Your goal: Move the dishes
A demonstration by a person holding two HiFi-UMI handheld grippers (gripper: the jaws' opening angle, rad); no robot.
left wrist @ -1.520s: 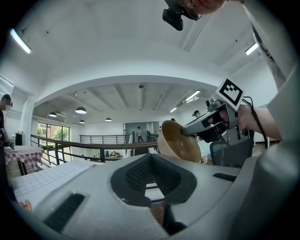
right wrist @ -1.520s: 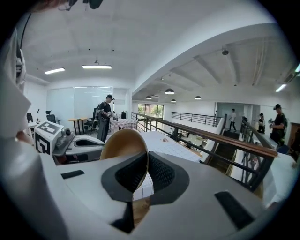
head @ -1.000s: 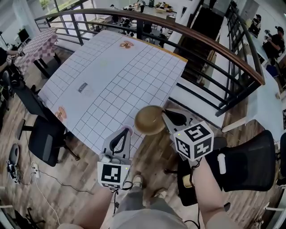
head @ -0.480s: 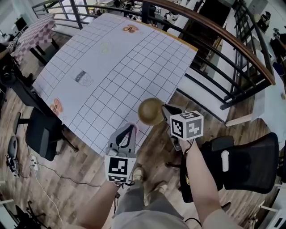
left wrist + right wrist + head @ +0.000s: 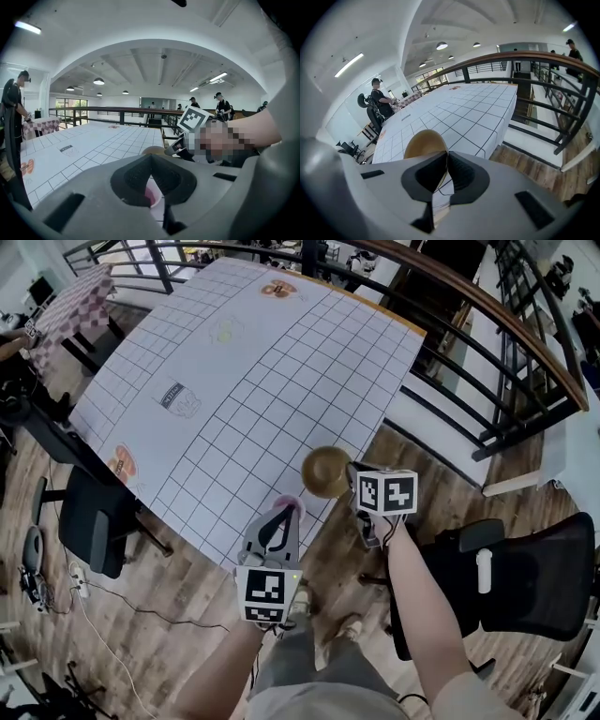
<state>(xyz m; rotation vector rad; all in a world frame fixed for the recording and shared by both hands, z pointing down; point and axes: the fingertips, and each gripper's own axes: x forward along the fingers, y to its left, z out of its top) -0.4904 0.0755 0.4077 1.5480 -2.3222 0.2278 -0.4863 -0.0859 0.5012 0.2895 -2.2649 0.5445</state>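
Observation:
My right gripper (image 5: pixel 348 475) is shut on the rim of a tan bowl (image 5: pixel 325 472), which hangs over the near corner of the white gridded table (image 5: pixel 244 381). The bowl (image 5: pixel 423 140) stands on edge in the right gripper view, with the jaws (image 5: pixel 445 158) pinched on its rim. To the left, my left gripper (image 5: pixel 285 514) is shut on a small pink cup (image 5: pixel 290 505) at the table's near edge. In the left gripper view the cup (image 5: pixel 153 197) shows low between the closed jaws (image 5: pixel 150 177), and the bowl (image 5: pixel 151 150) and the right gripper's marker cube (image 5: pixel 194 120) lie beyond.
Black office chairs stand at the right (image 5: pixel 530 577) and at the left by the table (image 5: pixel 89 517). A curved railing (image 5: pixel 487 324) runs behind the table. Printed marks (image 5: pixel 175 399) dot the cloth. A checkered table (image 5: pixel 80 301) and people stand farther off.
Both grippers have come down toward the table's near edge with their dishes. The right gripper has rolled, and the bowl with it.

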